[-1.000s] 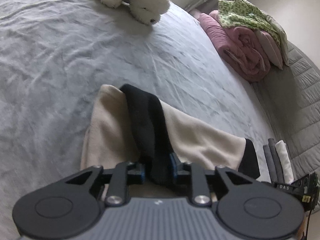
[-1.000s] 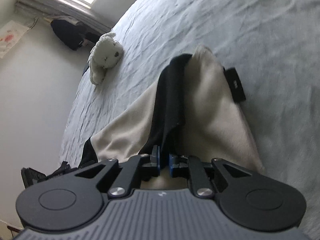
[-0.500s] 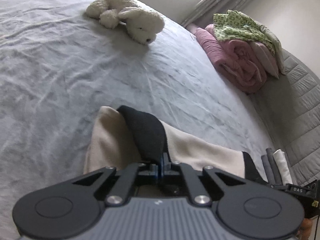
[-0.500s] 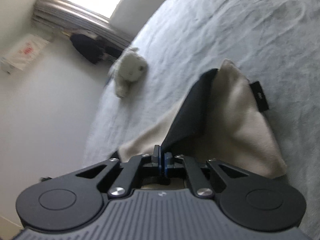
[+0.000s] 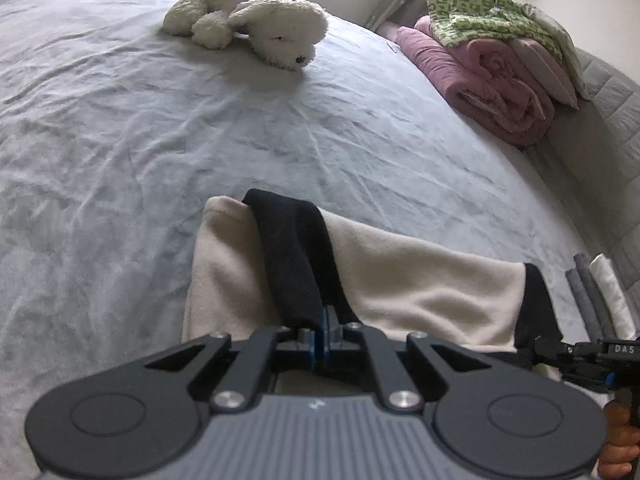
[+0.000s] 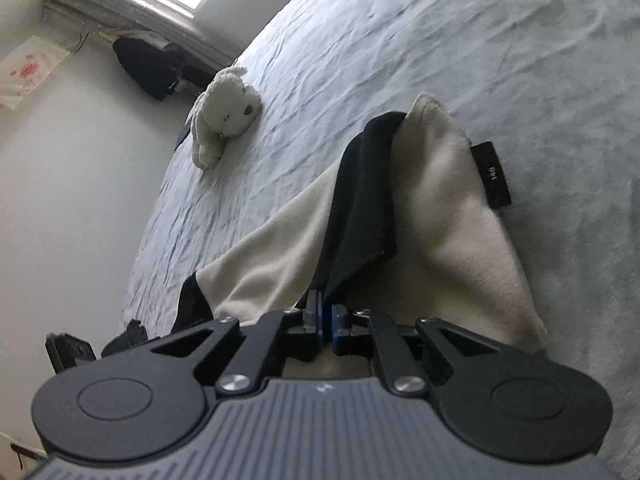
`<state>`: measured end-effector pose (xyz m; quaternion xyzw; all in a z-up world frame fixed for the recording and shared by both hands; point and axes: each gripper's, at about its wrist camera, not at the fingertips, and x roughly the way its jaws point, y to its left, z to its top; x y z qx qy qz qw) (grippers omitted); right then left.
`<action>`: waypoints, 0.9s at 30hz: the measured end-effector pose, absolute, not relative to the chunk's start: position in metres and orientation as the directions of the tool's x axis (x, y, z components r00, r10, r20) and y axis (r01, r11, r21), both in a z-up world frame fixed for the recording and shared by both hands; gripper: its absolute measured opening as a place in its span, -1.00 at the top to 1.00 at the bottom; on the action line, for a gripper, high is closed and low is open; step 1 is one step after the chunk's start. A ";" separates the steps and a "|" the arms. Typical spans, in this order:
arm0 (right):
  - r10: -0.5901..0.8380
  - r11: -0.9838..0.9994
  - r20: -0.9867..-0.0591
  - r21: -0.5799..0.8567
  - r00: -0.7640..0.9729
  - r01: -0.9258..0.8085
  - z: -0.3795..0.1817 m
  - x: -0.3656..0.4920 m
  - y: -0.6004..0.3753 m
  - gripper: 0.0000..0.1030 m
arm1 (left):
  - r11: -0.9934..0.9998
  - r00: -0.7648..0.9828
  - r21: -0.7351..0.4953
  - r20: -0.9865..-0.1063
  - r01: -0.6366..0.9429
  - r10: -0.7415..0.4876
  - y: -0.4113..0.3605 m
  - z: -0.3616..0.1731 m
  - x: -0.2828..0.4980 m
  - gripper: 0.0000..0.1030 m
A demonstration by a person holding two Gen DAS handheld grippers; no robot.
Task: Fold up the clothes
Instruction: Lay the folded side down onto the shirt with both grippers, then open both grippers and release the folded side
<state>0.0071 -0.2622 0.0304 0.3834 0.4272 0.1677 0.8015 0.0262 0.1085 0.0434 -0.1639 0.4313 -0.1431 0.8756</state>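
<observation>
1. Grey bedsheet lies bare ahead to the plush toy near its far edge.
2. My left gripper and right gripper, both clenched, pinch the cream garment's black trim at the near edge.

One cream fleece garment with black trim lies just ahead of the gripper, one white plush toy dog far ahead, one folded pink blanket and one green patterned cloth ahead-right.

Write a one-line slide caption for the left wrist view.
Left gripper pinches the black trim of a cream garment on a grey bedspread, plush toy beyond.
</observation>
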 end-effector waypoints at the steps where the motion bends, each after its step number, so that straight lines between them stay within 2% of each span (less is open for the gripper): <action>1: 0.593 0.648 -0.558 0.759 0.580 0.067 0.030 0.008 -0.265 0.83 | 0.907 0.590 -0.406 -0.708 0.111 -0.389 0.109 0.044 0.026 0.93; 7: 0.542 0.721 -0.628 0.689 0.558 0.075 0.026 0.012 -0.263 0.80 | 0.934 0.594 -0.331 -0.728 0.134 -0.343 0.099 0.042 0.026 0.86; 11: 0.513 0.773 -0.639 0.634 0.573 0.015 0.040 0.014 -0.262 0.74 | 0.950 0.614 -0.278 -0.728 0.144 -0.306 0.101 0.052 0.023 0.63; 15: 0.448 0.822 -0.647 0.569 0.617 -0.001 0.052 0.014 -0.275 0.74 | 0.974 0.637 -0.179 -0.736 0.140 -0.227 0.105 0.062 0.021 0.40; 19: 0.337 0.897 -0.660 0.442 0.672 -0.015 0.061 0.014 -0.275 0.72 | 0.991 0.691 -0.024 -0.715 0.129 -0.108 0.104 0.074 0.018 0.39; 22: 0.316 0.912 -0.637 0.408 0.703 -0.040 0.068 0.016 -0.273 0.72 | 0.989 0.711 -0.057 -0.690 0.135 -0.136 0.104 0.082 0.020 0.39; 27: 0.311 0.926 -0.588 0.364 0.746 -0.099 0.079 0.038 -0.264 0.72 | 0.970 0.732 -0.079 -0.644 0.228 -0.224 0.075 0.087 0.021 0.39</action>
